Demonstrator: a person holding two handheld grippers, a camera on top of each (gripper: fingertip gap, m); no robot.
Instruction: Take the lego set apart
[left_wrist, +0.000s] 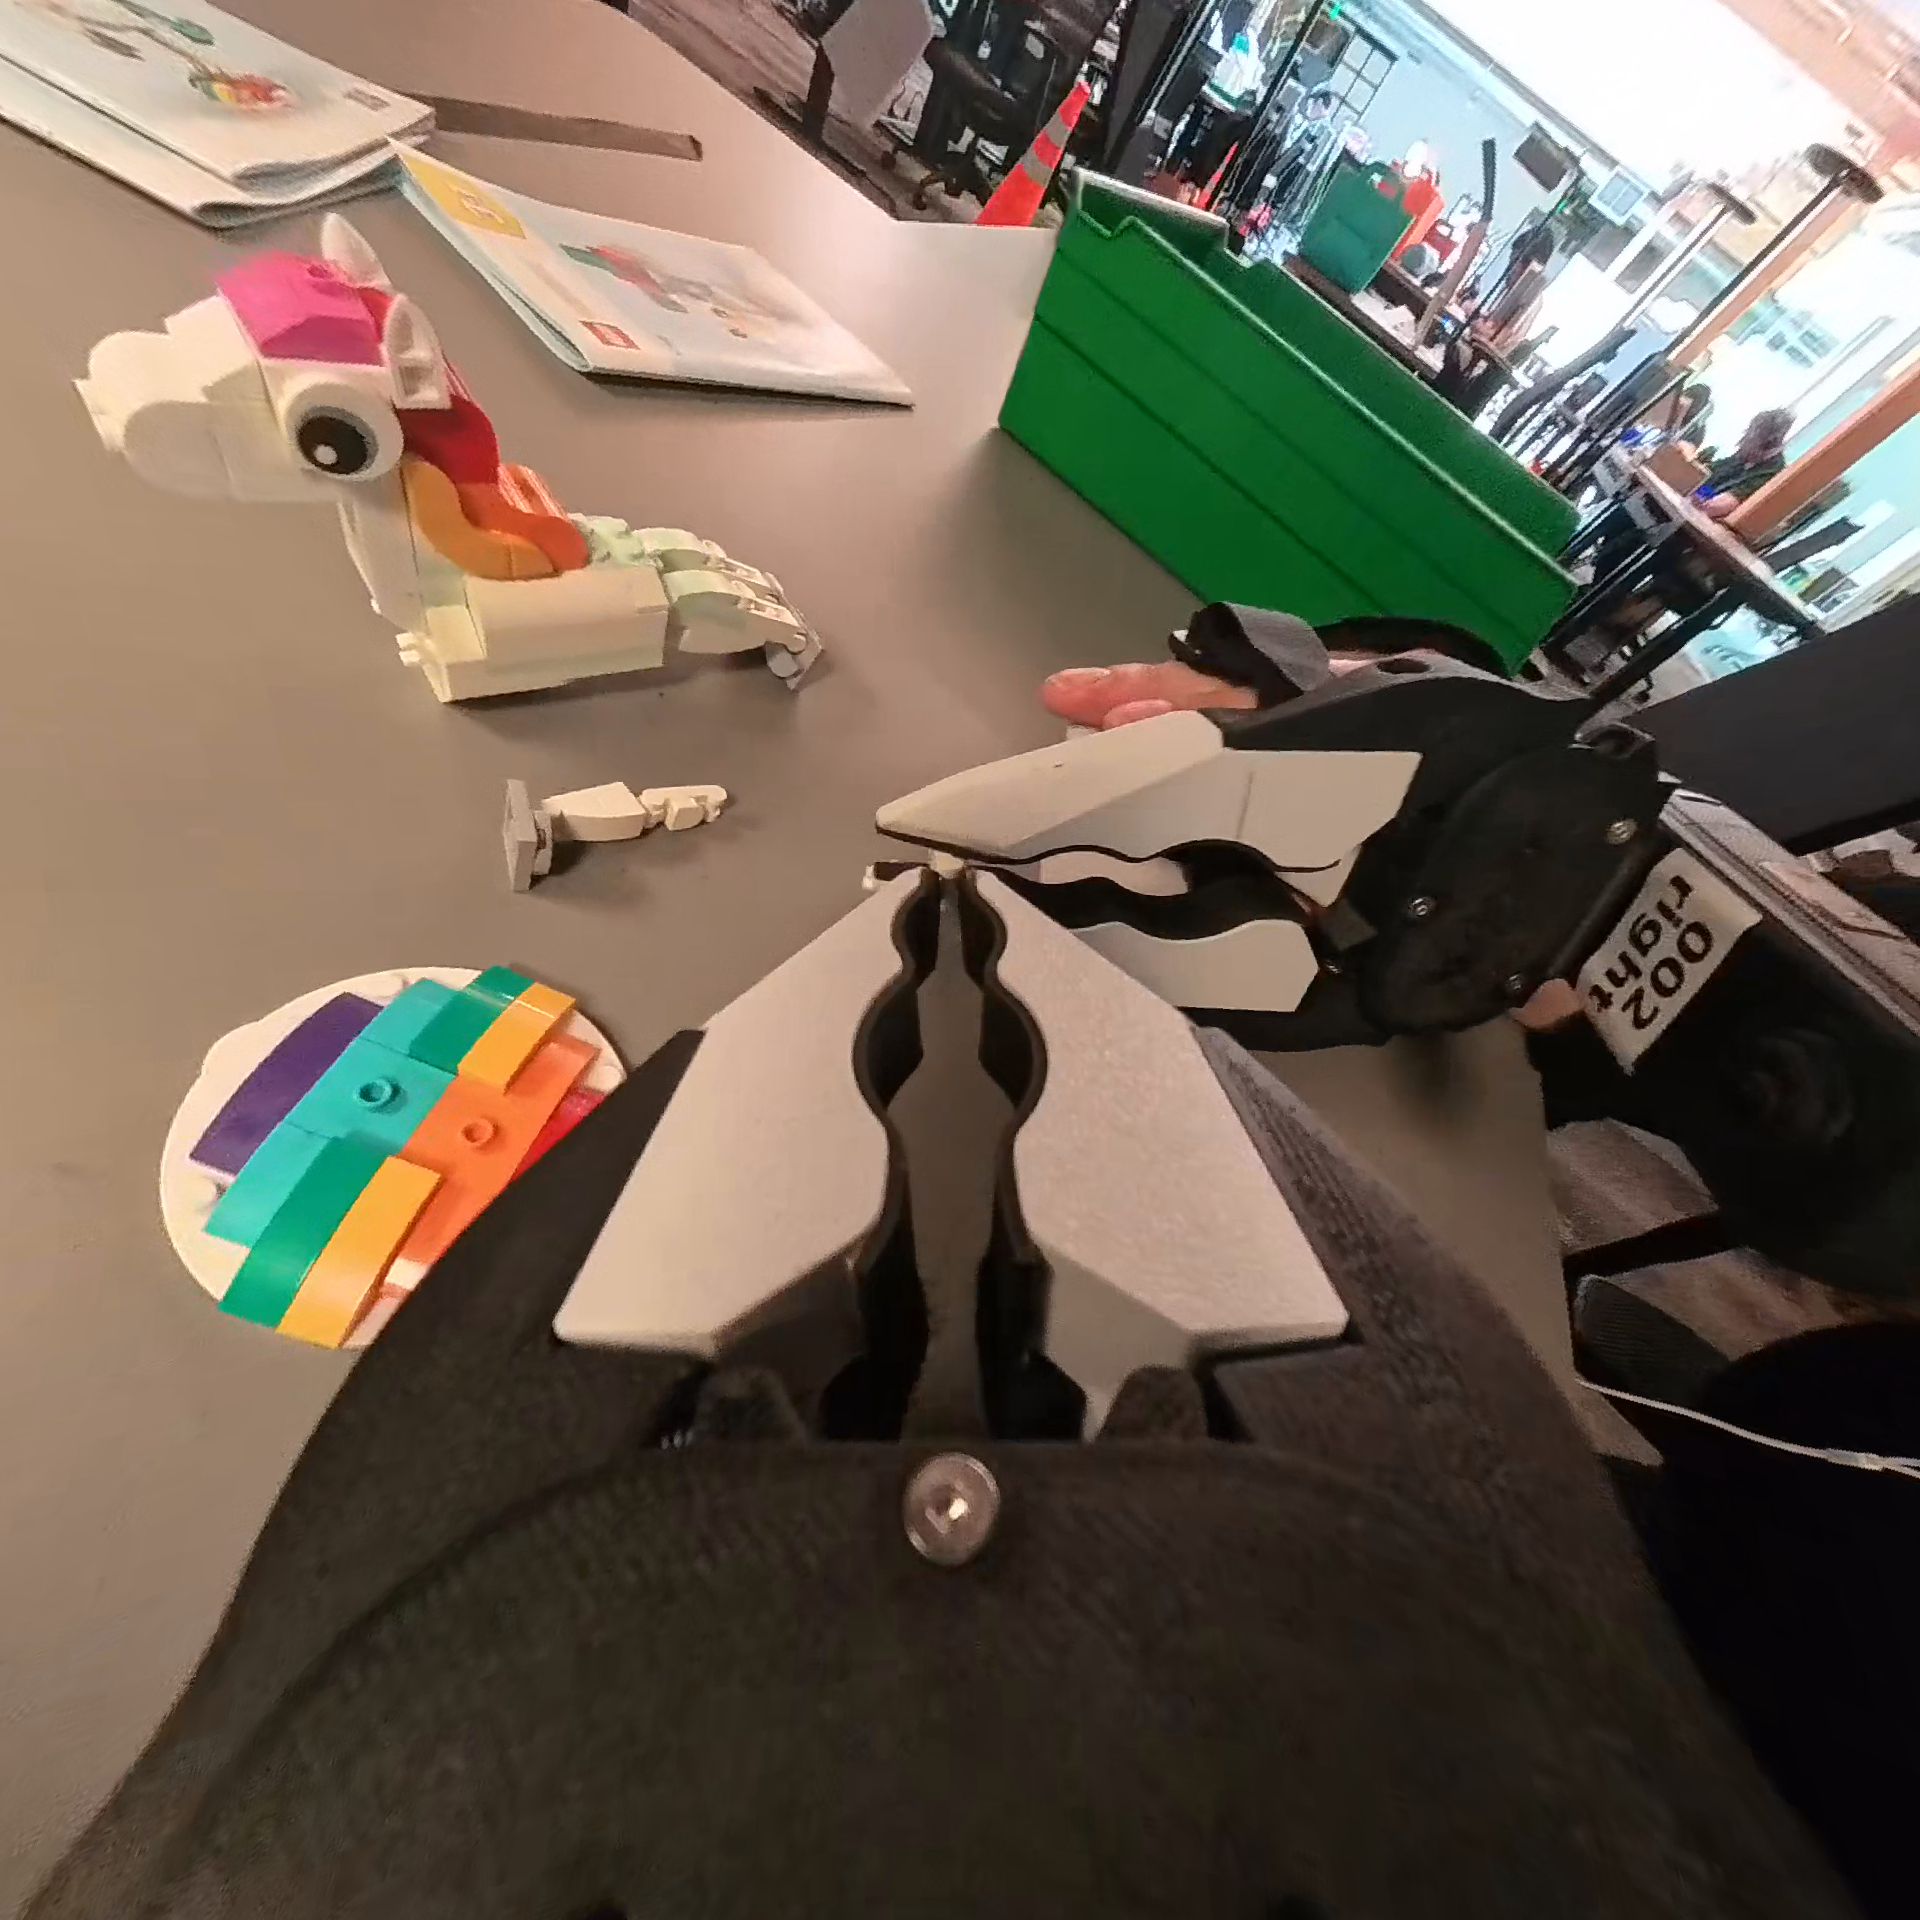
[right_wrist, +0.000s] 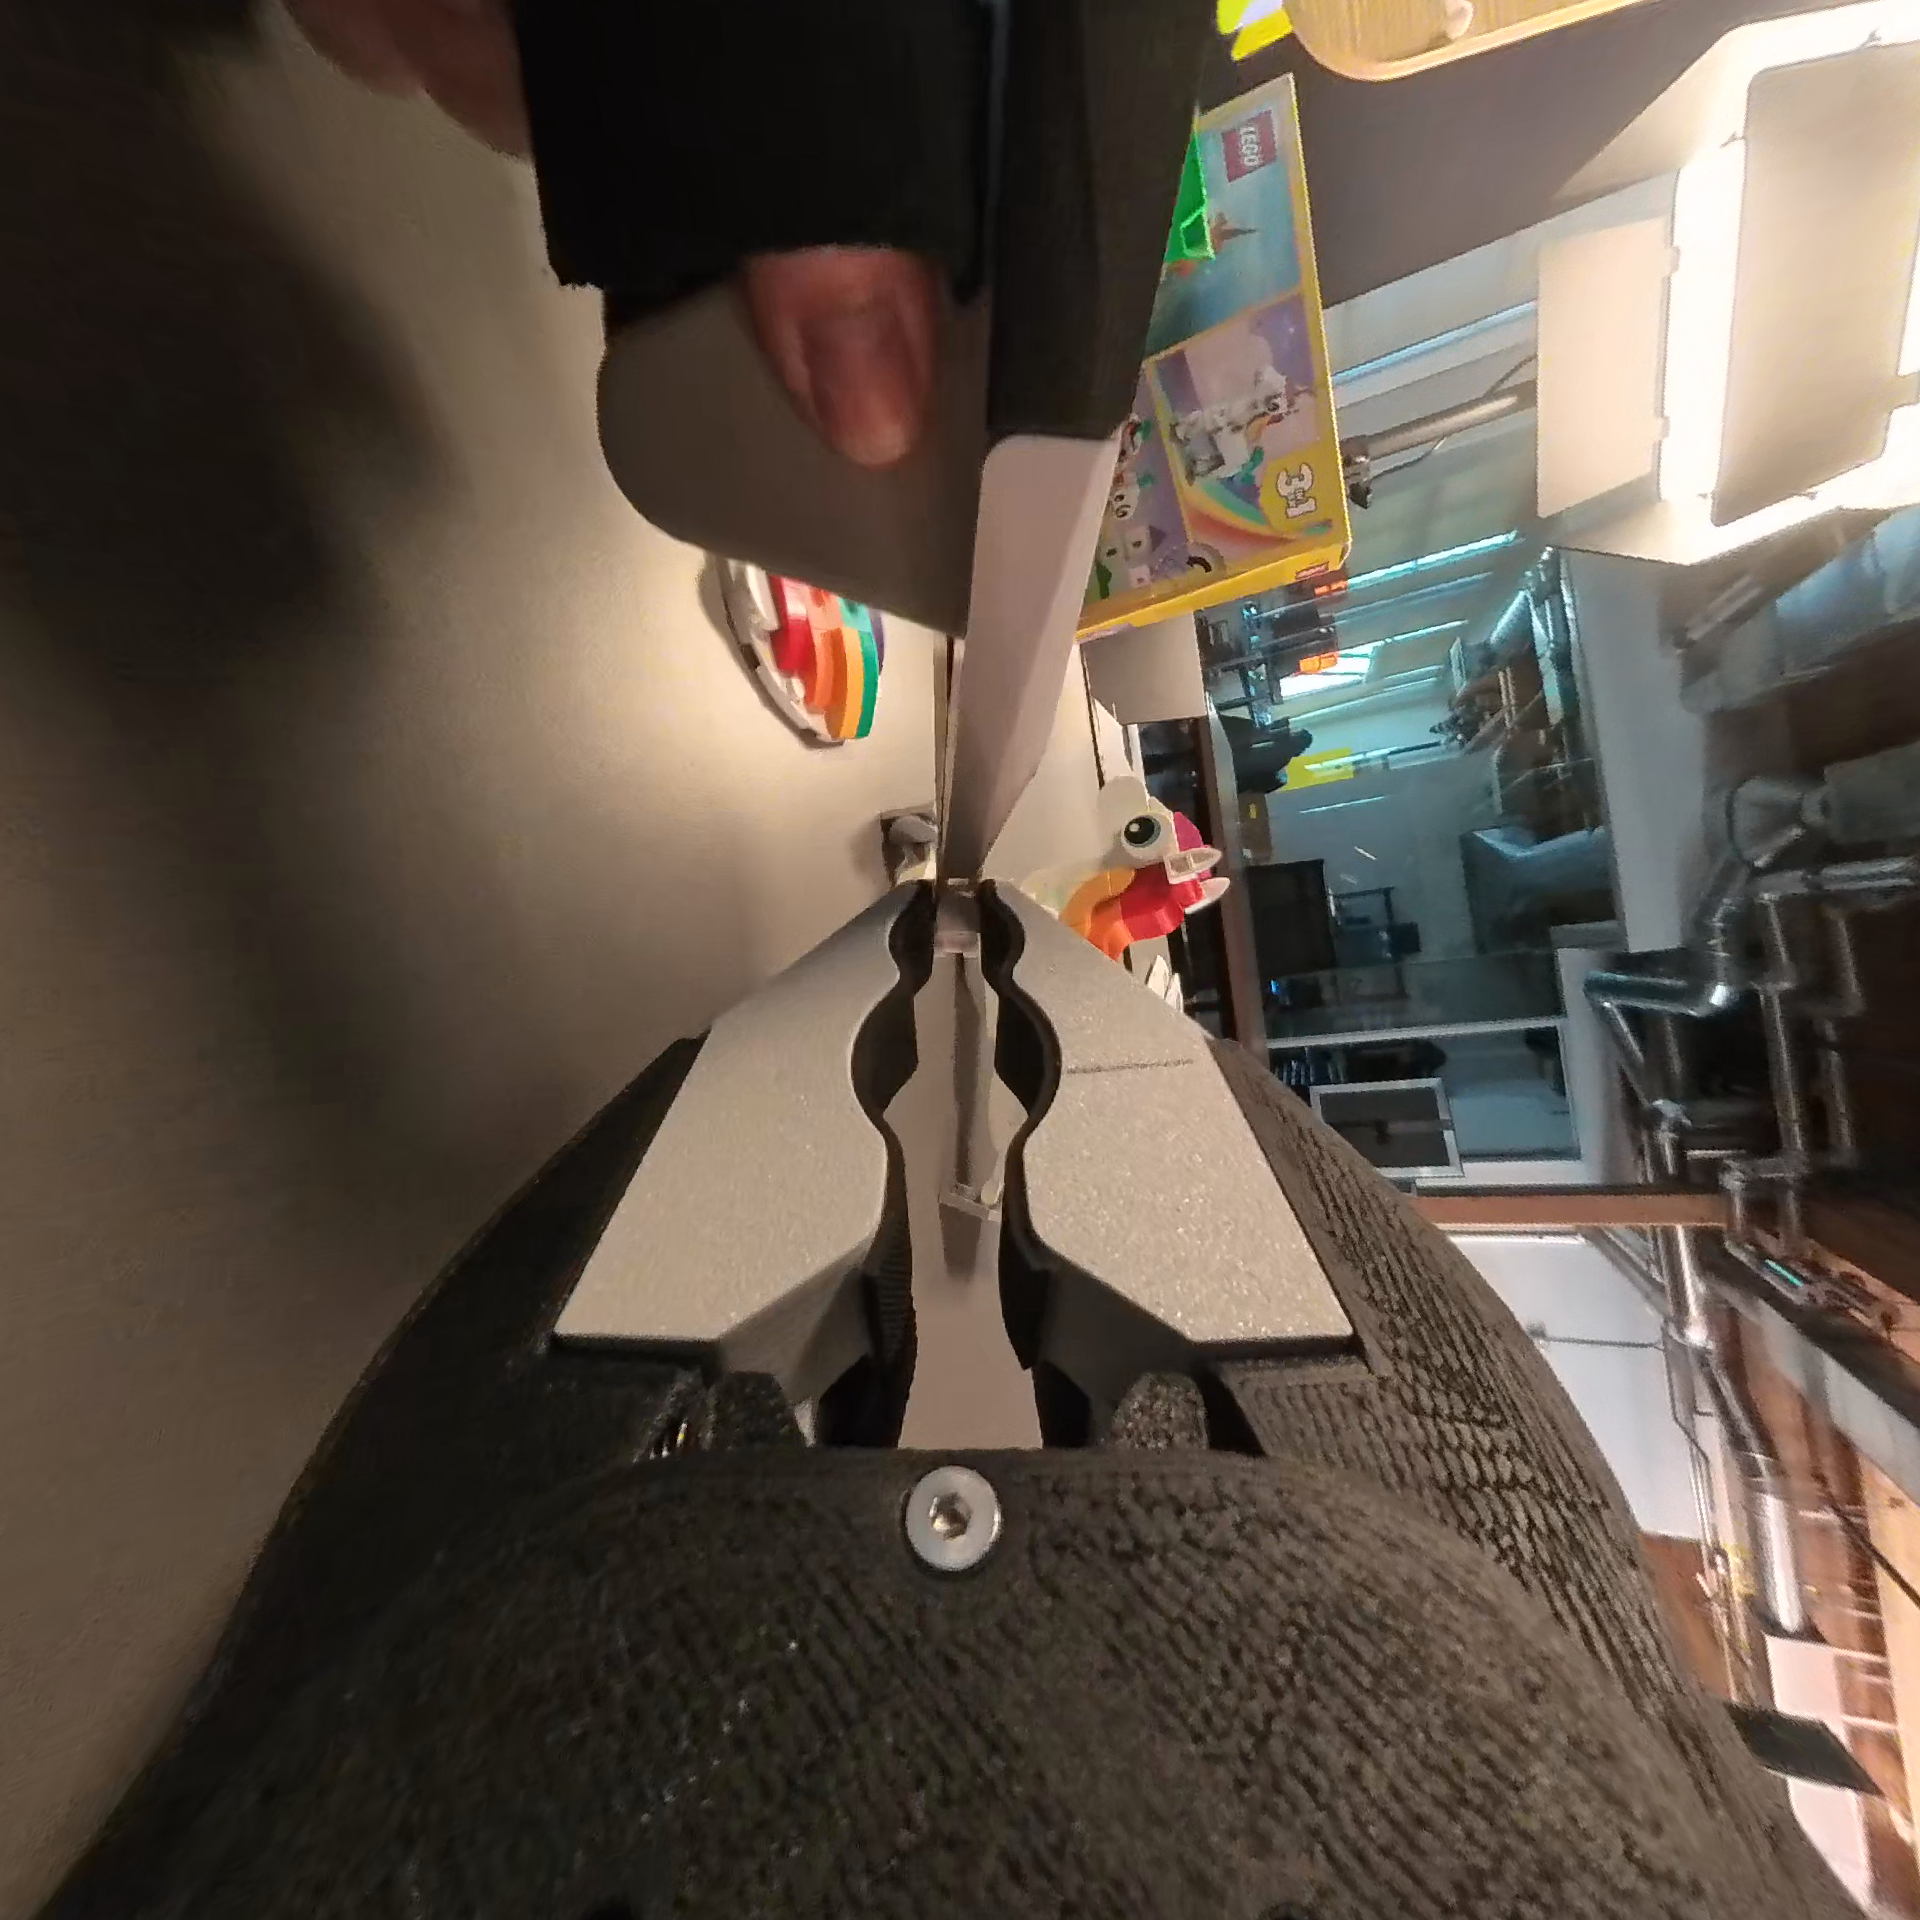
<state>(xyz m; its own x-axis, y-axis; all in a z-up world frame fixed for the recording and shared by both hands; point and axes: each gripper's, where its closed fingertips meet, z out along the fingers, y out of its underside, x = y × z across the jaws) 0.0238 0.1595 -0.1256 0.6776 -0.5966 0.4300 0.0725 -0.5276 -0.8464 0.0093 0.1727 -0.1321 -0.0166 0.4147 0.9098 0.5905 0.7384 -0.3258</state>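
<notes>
A grey desk carries a brick-built unicorn, a loose white leg piece, a round rainbow plate, two instruction booklets and a green bin.

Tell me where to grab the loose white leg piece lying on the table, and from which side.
Grip the leg piece across its thicker white middle, coming down from above. It lies flat on the table, the grey plate end stands upright, and the far joints are probably too small to hold.

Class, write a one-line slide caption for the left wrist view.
Both grippers, left and right, pinch one small white piece beside the unicorn and rainbow disc.
</notes>
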